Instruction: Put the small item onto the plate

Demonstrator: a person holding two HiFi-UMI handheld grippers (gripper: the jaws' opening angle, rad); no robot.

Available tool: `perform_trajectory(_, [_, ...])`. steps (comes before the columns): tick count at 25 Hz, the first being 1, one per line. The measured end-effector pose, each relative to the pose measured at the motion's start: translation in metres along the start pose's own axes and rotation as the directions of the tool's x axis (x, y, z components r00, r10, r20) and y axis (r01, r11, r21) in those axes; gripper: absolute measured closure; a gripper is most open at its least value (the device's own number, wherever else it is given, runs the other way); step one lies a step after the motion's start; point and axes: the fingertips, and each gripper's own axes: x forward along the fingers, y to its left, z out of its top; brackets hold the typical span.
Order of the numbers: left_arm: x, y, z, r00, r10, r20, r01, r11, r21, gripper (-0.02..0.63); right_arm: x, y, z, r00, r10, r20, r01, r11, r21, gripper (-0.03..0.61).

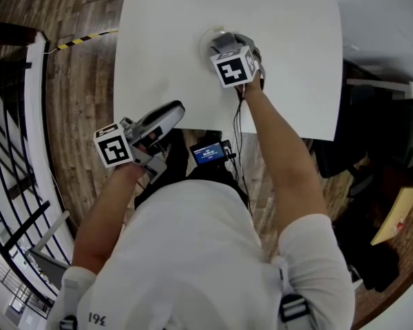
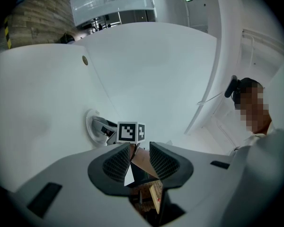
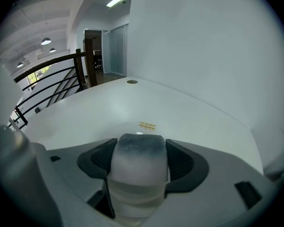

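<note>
Right arm [image 1: 282,150] outstretched, right claw [image 3: 140,145] clamps the small item [image 3: 138,169] at the plate [image 1: 208,41] (left claw [image 2: 140,150] parted, empty).

Small item [image 3: 138,174]: frosted, whitish rounded block, darker grey across its top, faint bands lower down. It stood upright between the jaws of the right gripper [image 3: 140,148], both pads pressed on its sides, and it filled the gap.

Plate [image 1: 208,38]: white, round, shallow, lying flat directly beneath that gripper's front end. Only part of its rim showed past the gripper. Whether the item touched the plate could not be told.
</note>
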Motion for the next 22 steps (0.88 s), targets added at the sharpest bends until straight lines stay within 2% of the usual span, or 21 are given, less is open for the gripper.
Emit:
perform_trajectory(7, [0.0010, 0.0014, -0.0015, 1.000, 0.003, 0.001, -0.003, 1.000, -0.027, 0.502, 0.0004, 0.0024, -0.0056, 1.000, 0.000, 0.010, 0.000, 1.000, 0.028, 0.262])
perform_trajectory(22, [-0.0001, 0.0021, -0.0018, 1.000, 0.007, 0.000, -0.007, 1.000, -0.012, 0.502, 0.0049, -0.0005, -0.0116, 0.999, 0.026, 0.018, -0.029, 0.989, 0.142, 0.262])
